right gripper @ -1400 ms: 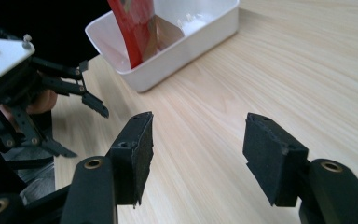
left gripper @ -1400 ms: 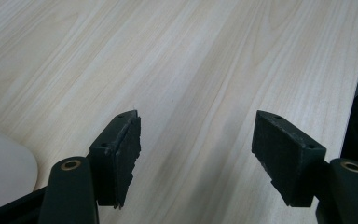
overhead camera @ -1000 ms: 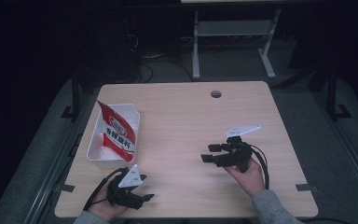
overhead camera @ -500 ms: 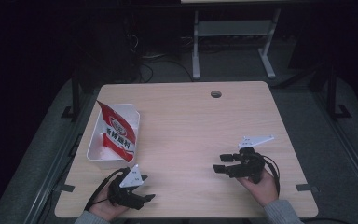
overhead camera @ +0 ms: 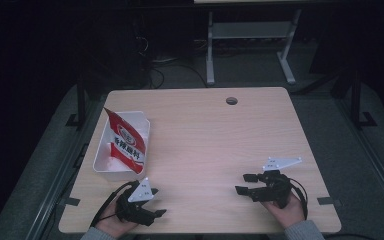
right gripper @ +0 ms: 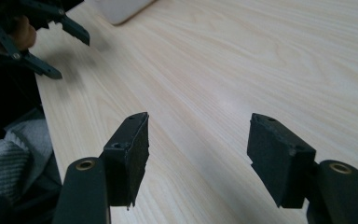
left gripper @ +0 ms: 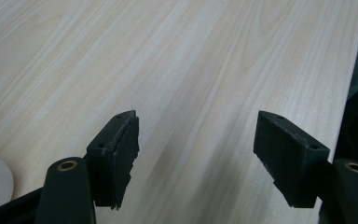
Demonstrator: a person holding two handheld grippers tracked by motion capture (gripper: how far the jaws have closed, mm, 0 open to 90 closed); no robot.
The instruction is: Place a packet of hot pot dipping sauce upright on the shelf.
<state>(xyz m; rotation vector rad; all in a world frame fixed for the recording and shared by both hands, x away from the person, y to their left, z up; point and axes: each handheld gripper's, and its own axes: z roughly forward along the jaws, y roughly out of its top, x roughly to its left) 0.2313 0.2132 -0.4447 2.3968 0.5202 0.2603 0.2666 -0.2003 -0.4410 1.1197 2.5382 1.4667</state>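
At table's near edge: left gripper (overhead camera: 157, 214) and right gripper (overhead camera: 242, 183) both wide open, empty. Packet (overhead camera: 126, 144) leans in tray (overhead camera: 102, 159), far left. Risk: careless reach tips tray, crumples packet.

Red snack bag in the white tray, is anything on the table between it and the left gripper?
Nothing visible. The left gripper sits just below the white tray holding the red snack bag, with bare table between them, jaws open.
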